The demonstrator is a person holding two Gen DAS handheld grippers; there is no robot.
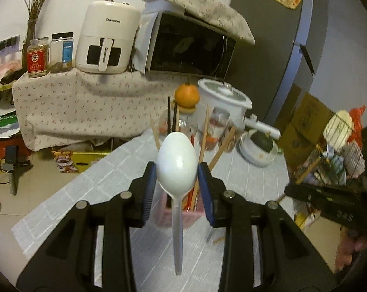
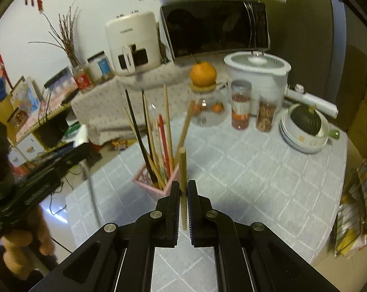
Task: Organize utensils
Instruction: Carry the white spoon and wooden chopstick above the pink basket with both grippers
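My left fingers (image 1: 177, 170), low in the centre of the left wrist view, stand partly open and clamp the bowl of a white plastic spoon (image 1: 177, 163) between their blue pads, its clear handle hanging down toward the bottom of the frame. Just behind the spoon, the pink holder (image 1: 183, 215) sits on the grey checked bench (image 1: 244, 182), chopsticks (image 1: 204, 131) fanning up out of it.

In the right wrist view, my right fingers (image 2: 183, 189) at lower centre are closed almost completely on a single wooden chopstick (image 2: 182, 168), held upright, its blunt end rising above the tips and its thin end showing below them. The same holder (image 2: 156, 180) stands just left of and beyond that chopstick, packed with tan, black and red sticks (image 2: 166, 126).

Further back on the bench, upper centre, an orange (image 2: 202, 73) rests on a glass jar (image 2: 207, 109), with two filled jars (image 2: 240, 112) and a white pot (image 2: 258, 73) to its right. At right, a dark squash (image 2: 305, 119) sits in stacked bowls (image 2: 302, 141).

My left hand (image 2: 25, 245) grips its tool at the lower left edge.
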